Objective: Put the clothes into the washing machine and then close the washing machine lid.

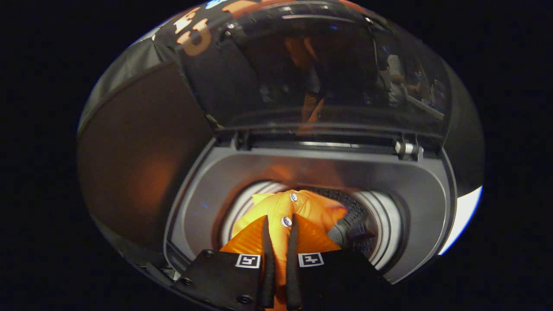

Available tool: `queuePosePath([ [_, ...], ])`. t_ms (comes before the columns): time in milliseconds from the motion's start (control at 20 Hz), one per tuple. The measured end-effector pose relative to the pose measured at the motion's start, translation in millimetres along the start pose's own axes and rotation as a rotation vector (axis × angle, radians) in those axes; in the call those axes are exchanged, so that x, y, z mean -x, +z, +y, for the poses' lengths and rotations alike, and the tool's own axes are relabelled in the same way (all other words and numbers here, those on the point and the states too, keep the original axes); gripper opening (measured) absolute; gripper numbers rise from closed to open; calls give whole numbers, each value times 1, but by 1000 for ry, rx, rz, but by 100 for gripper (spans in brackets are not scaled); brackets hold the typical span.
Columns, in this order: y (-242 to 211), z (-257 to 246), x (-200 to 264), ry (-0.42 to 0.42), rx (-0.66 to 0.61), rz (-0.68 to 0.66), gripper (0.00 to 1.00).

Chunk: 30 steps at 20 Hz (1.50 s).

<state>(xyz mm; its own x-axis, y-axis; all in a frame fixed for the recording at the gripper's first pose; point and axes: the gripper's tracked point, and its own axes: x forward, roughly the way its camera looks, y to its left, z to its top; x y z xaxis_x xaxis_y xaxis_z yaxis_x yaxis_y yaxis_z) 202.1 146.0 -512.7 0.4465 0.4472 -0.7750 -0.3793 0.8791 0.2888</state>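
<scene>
- Gripper (280,222) jaws clenched on the orange shirt (287,216), holding it over the drum (380,216) for dropping.
- Lid (328,69) stands raised, leaving the opening free.

One washing machine (414,190) is counted, with one raised lid (328,69). One orange garment (281,216) with two white buttons (286,221) is held pinched in one tool (280,221).

- We see our gripper (280,224) as two slim, tapered fingers (265,259) with ribbed inner faces.
- Each finger springs from a flat black block with rounded corners.
- Each block carries a square black-and-white marker (248,261).
- Dark round screws (244,298) dot the left block.
</scene>
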Motion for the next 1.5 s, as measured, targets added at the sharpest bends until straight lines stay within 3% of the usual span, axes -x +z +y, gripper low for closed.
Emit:
queuePosePath([
  [150,-14,-13,-12,-40,-96,76,18],
  [350,-24,-21,-23,-89,-133,189,18],
  [550,-31,-28,-34,-146,-134,215,19],
  [750,-36,-31,-34,-153,-137,242,28],
  [850,-36,-32,-32,-159,-134,243,37],
  [1050,-30,-31,-25,-166,-113,217,99],
  [1300,-17,-22,-8,-163,-76,140,99],
  [1500,17,-1,27,-123,-30,-32,99],
])
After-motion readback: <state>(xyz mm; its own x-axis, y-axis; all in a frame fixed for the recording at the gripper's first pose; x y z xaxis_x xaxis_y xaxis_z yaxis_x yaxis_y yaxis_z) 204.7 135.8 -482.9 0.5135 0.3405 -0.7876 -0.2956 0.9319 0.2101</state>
